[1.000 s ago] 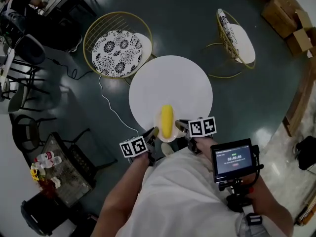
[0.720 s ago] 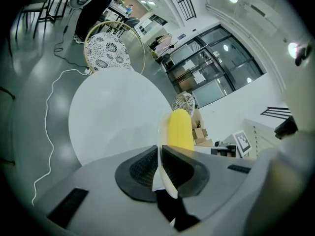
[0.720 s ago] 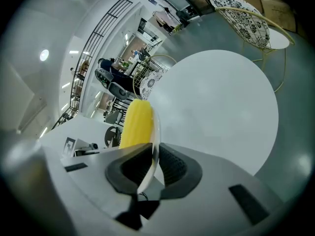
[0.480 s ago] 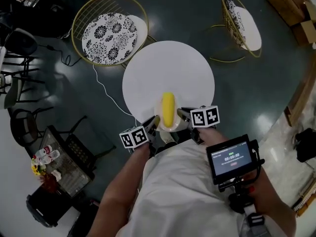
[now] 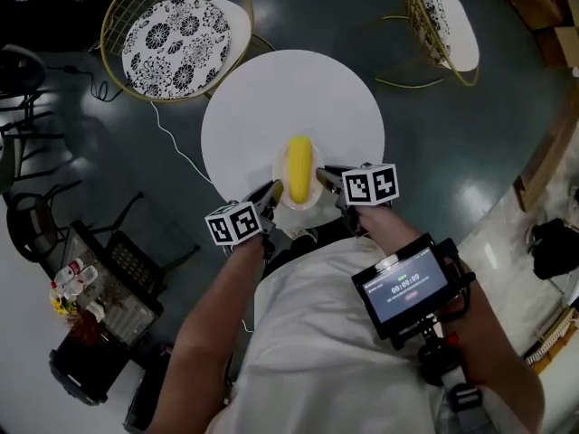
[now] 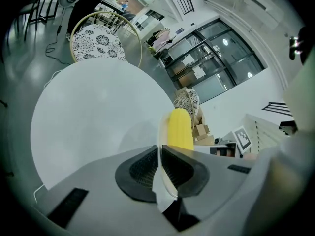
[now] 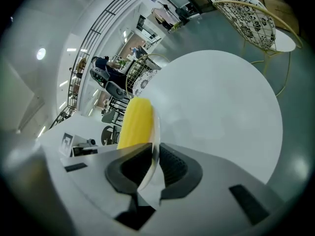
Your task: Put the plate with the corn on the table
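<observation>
- Plate with corn was over the table's near edge.
- I had left gripper and right gripper jaws clamped on its opposite rims.

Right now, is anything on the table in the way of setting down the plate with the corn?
Nothing visible. The round table is bare; the plate with the corn is over its near side, gripped by the left hand-held gripper and the right hand-held gripper.

One plate, one corn, one table, two chairs
</observation>
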`<state>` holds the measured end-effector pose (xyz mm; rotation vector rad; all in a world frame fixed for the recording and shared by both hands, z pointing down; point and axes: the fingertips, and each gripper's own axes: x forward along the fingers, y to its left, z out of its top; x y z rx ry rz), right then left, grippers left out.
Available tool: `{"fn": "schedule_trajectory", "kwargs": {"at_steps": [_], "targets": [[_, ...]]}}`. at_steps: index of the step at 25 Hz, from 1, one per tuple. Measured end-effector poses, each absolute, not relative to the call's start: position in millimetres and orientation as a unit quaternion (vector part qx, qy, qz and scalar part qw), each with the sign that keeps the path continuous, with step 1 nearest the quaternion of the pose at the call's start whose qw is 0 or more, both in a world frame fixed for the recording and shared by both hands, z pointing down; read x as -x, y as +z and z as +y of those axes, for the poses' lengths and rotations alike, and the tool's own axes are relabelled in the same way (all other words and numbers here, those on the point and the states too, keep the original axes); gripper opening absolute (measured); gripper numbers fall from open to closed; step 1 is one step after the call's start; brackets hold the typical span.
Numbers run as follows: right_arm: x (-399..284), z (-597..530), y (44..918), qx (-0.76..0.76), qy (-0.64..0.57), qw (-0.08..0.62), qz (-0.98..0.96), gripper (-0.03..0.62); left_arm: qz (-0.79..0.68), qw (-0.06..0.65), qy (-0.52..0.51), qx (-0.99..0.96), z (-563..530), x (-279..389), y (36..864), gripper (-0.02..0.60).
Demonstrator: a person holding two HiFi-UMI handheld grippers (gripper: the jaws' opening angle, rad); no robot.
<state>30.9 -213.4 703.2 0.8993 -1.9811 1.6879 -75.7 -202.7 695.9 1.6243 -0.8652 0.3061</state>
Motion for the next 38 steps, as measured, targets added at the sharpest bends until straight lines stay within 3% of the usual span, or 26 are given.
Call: {"fn": "schedule_trajectory", "kwargs": {"at_steps": [15, 38], "targets": [[-39, -285, 728, -0.323, 0.586, 0.199, -0.716, 0.051, -0.423, 0.593, 0.120, -0.675, -264, 68, 721, 0.032], [-26, -350, 753, -0.348, 0.479, 0.278, -0.756, 0.052, -0.482, 0.527, 0.182, -0.676, -328, 72, 742, 0.034]]}}
